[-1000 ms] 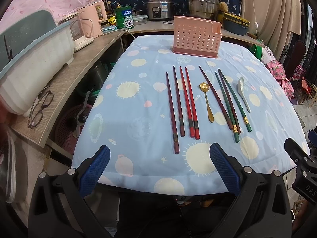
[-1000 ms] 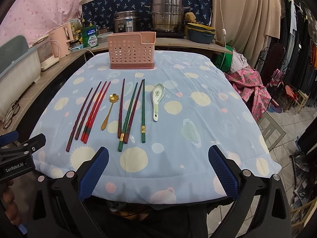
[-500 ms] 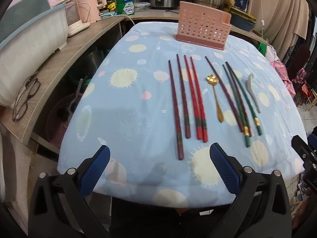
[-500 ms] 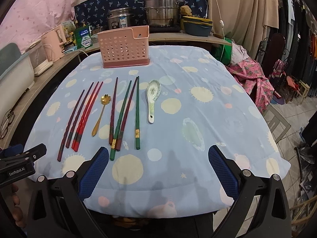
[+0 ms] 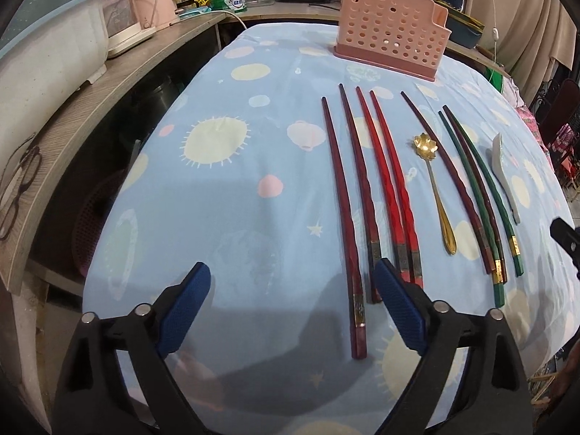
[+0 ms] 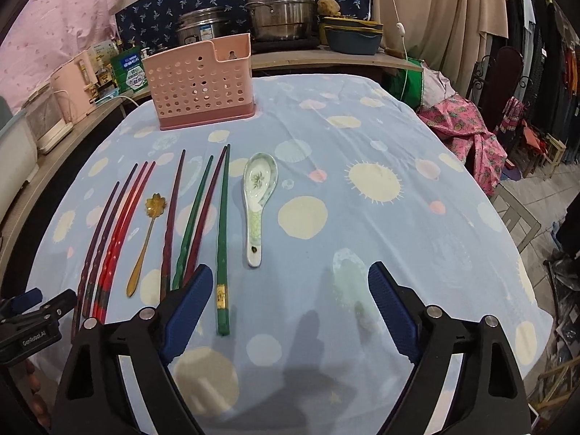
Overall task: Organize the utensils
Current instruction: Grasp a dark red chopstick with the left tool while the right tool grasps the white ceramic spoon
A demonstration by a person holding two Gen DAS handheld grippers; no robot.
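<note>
Chopsticks [image 5: 342, 214] lie in row near table's front edge, long axes running front-to-back toward pink holder [image 5: 389, 25] at far edge. Left gripper [image 5: 291, 306] nearer — jaws apart, dark-red butt end between pads. Right gripper [image 6: 286, 308] apart, empty.

1. A utensil holder [image 6: 201, 83] stands at the far end of the surface [image 6: 380, 239].
2. Nearer the viewer, utensils lie side by side in a row, lengthwise toward the holder.
3. From left: four chopsticks [image 5: 366, 195], then a metal spoon [image 5: 435, 195], then four more chopsticks [image 5: 475, 195], then a ceramic spoon [image 6: 258, 199] at the right end.
4. The left tool [image 5: 291, 306] hovers over the near ends of the leftmost chopsticks.
5. The right tool [image 6: 288, 308] hovers at the near edge, right of the row.
6. A side counter [image 5: 108, 83] with appliances runs along the left.
</note>
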